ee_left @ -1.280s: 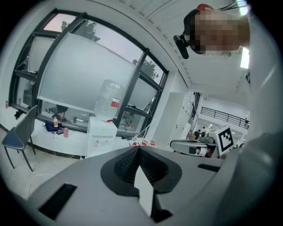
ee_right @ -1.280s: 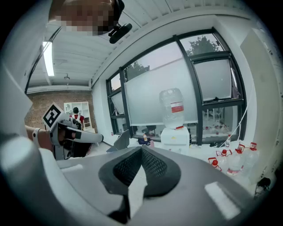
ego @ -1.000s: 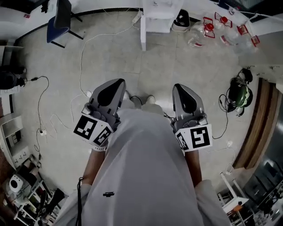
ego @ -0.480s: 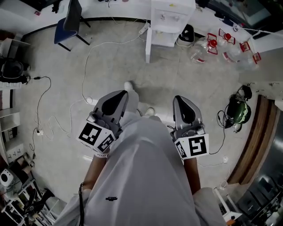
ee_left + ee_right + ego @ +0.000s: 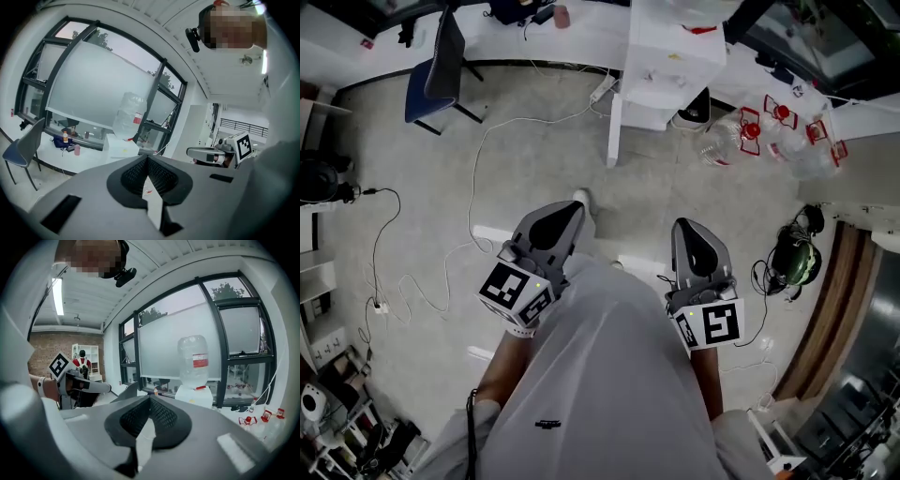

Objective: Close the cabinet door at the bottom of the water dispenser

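Well short of water dispenser (image 5: 670, 56), top centre.
Left gripper (image 5: 567, 210) & right gripper (image 5: 688, 231): jaws closed, nothing held. Cabinet door (image 5: 614, 127) ajar at its lower left; close in, push w/ closed tips.

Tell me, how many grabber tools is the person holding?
2. The left gripper sits at the head view's left, the right gripper at its right, both pointing ahead over the floor. No others show.

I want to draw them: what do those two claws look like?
The left gripper and right gripper are grey shells with a dark oval panel above. Each carries a cube with black-and-white square markers. The person's top is pale grey.
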### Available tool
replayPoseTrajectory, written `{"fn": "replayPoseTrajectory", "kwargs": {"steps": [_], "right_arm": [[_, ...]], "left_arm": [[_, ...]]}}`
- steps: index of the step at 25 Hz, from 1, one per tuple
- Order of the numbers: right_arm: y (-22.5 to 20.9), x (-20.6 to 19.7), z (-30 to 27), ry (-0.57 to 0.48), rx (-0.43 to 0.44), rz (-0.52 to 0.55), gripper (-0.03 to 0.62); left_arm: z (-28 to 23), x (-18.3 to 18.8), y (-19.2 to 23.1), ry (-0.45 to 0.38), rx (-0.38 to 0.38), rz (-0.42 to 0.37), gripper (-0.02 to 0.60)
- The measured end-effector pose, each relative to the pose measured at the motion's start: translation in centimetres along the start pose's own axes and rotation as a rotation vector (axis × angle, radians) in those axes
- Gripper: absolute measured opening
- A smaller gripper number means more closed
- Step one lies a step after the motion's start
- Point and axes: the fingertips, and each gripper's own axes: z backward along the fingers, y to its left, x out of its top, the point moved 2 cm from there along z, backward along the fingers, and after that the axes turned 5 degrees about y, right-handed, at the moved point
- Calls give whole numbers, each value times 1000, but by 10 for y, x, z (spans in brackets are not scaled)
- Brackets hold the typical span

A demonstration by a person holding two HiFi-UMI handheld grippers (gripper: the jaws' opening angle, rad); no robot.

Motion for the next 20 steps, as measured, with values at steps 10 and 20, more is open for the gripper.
{"fn": "replayPoseTrajectory", "kwargs": {"steps": [10,20], "right_arm": [[-31,41,-103,48,-90,-51,74],[-69,53,-160,80,-190,-64,74]], "left_arm": [[-60,63,104,9,-69,-3,6],[-138,87,141,125,-214,-65,6]]}}
